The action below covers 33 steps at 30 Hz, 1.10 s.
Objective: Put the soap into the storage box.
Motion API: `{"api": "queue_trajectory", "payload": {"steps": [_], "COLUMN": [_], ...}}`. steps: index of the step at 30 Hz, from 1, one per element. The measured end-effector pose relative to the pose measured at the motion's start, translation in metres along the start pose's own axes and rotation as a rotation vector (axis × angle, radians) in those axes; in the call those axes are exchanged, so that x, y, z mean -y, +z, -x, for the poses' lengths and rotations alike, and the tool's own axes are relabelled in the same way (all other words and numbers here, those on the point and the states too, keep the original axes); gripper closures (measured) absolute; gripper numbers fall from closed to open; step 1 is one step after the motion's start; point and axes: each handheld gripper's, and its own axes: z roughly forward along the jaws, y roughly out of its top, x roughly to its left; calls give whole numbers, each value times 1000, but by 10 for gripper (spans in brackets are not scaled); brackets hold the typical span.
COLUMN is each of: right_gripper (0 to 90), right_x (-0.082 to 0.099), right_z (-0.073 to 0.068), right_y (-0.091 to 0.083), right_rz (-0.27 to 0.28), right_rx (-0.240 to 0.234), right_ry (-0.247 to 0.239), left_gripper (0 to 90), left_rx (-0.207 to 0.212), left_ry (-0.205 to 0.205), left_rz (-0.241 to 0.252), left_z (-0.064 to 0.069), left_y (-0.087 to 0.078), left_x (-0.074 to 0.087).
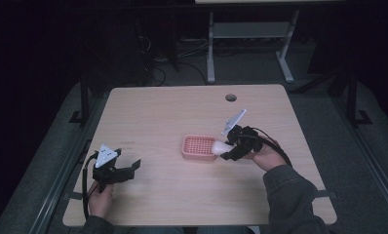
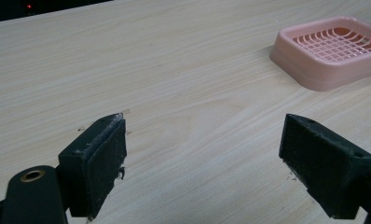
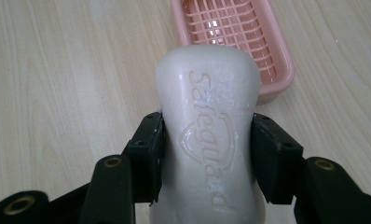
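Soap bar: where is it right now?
The soap bar is clamped between the right gripper's jaws, held just above the right edge of the pink soap dish near the table's centre in the high view.

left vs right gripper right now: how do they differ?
The left gripper has its jaws wide apart with nothing between them; the right gripper is shut on the white soap bar. The left gripper sits near the table's front left corner, away from the pink soap dish; the right gripper holds the soap at the dish's right edge. Both are hand-held, with black jaws and a grey three-cornered plate on top.
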Motion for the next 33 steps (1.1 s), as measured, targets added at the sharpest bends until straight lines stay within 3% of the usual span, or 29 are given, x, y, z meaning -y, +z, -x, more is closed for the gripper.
{"api": "queue_trajectory", "payload": {"steps": [17, 33], "right_gripper": [487, 486], "right_x": [-28, -47], "right_z": [6, 14], "right_y": [4, 14], "right_rz": [-17, -25], "right_rx": [-1, -23], "right_ry": [-44, -50], "left_gripper": [144, 144], "left_rx": [1, 3], "left_ry": [3, -2], "left_rz": [-2, 2], "left_z": [0, -1], "left_y": [0, 0], "left_x": [0, 0]}}
